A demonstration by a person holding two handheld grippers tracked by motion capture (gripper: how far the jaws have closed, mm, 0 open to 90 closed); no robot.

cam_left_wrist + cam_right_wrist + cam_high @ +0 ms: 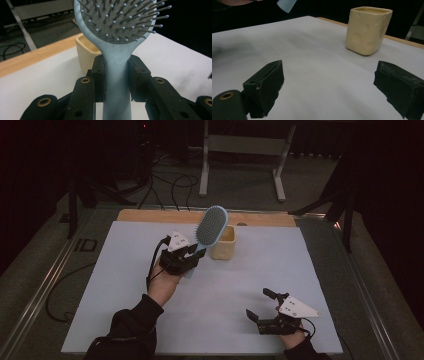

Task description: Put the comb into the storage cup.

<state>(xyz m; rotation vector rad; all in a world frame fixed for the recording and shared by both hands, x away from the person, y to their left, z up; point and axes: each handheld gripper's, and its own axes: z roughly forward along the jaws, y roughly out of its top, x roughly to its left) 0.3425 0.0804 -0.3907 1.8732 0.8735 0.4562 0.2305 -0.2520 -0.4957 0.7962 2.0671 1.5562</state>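
A light blue hairbrush (210, 226) is held up off the table, head uppermost, with my left gripper (194, 252) shut on its handle (117, 82). Its grey bristle pad (120, 17) faces the left gripper's camera. Just right of and behind the brush stands a cream square cup (223, 242), upright and open at the top; the same cup (368, 30) stands far ahead of my right gripper (329, 90). That right gripper (260, 305) rests low near the table's front right, open, with nothing between its jaws. The handle's end (286, 5) shows at the top of the right gripper view.
A white sheet (125, 270) covers the table, with a wooden edge (150, 215) at the back. Cables (172, 187) lie on the floor beyond, beside a white metal frame (240, 145). The person's left sleeve (130, 330) comes in at the bottom.
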